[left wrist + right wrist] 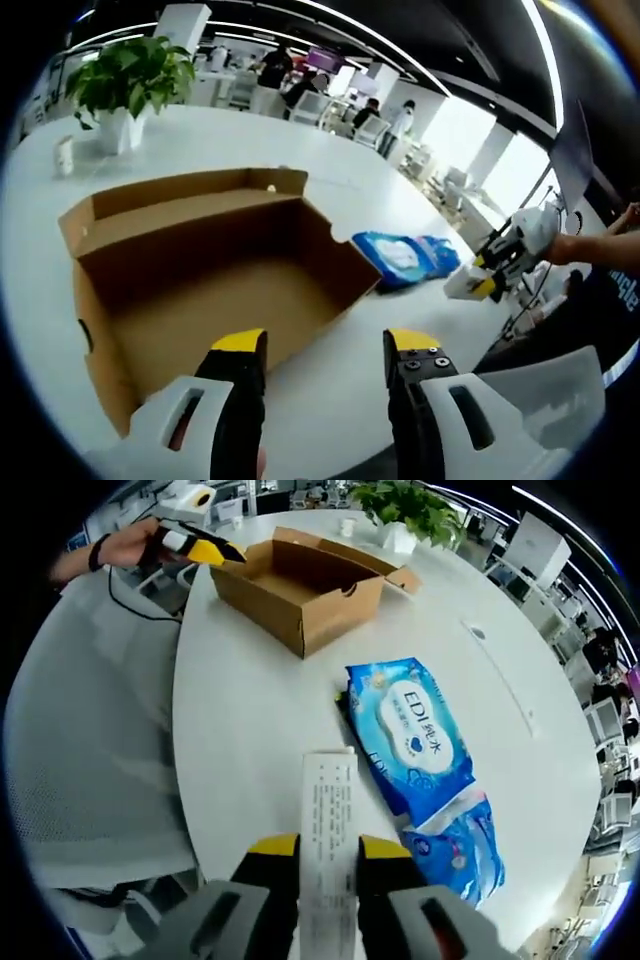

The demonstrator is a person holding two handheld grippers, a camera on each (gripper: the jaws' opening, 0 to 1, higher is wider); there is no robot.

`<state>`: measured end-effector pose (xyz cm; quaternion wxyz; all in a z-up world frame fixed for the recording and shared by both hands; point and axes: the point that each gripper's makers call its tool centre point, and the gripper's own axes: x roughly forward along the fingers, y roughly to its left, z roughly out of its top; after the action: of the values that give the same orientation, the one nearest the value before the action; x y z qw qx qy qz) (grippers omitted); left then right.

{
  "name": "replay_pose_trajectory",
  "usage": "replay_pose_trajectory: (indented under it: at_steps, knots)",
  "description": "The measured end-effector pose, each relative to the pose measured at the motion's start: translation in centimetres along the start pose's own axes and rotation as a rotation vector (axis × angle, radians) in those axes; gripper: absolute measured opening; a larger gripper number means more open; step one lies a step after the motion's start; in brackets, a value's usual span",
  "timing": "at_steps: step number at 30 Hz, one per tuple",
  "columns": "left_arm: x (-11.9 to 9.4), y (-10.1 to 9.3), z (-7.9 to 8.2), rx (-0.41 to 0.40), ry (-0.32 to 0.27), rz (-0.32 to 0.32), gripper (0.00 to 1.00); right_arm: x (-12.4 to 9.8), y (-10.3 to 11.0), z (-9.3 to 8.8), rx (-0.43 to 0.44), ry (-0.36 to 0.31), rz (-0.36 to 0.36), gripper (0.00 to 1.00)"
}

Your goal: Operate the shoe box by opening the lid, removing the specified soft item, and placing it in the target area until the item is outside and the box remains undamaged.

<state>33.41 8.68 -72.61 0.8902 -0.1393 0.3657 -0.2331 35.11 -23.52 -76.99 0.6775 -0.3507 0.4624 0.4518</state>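
Note:
The brown cardboard shoe box (220, 310) lies open and empty on the white table, its lid (180, 195) folded back behind it. My left gripper (325, 345) is open just in front of the box's near wall, holding nothing. A blue pack of wet wipes (405, 258) lies flat on the table beside the box. In the right gripper view the pack (415, 735) sits just ahead and to the right of my right gripper (328, 850), which is shut on a white printed paper strip (328, 800). The box (300, 585) is farther off, with the left gripper (205, 550) beside it.
A potted plant (130, 80) and a small white cup (65, 155) stand at the table's far side. A grey mesh chair (90, 730) borders the table's curved edge (185, 780). The right gripper (490, 270) hangs past the wipes. Office desks and people fill the background.

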Motion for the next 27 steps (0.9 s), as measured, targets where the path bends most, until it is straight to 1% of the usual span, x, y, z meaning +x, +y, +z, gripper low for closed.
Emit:
replay_pose_trajectory:
  at_steps: [3,10,13,15,20,24,27]
  knots:
    - [0.0,0.0,0.0,0.010,0.003,0.003,0.47,-0.4,-0.4,-0.4,-0.024,0.008,-0.004,0.17]
    - [-0.2,0.7,0.0,-0.004,-0.003,0.021,0.47,-1.1,-2.8,-1.4,-0.014,0.003,-0.023,0.17]
    - [-0.3,0.9,0.0,-0.011,-0.004,0.026,0.47,-1.6,-3.4,-1.5,-0.042,0.006,-0.023,0.17]
    - [-0.3,1.0,0.1,-0.019,-0.008,0.024,0.47,-1.8,-4.5,-1.7,-0.050,0.010,-0.027,0.17]
    - [-0.4,1.4,0.2,-0.052,-0.022,0.024,0.47,-2.3,-6.6,-1.5,-0.056,0.006,-0.041,0.18]
    - [-0.6,1.9,0.3,-0.051,-0.024,0.045,0.47,-3.0,-8.0,-1.1,-0.067,0.005,-0.051,0.18]
    - [-0.5,2.0,0.3,-0.069,-0.028,0.042,0.47,-3.4,-9.0,-0.9,-0.065,0.001,-0.053,0.18]
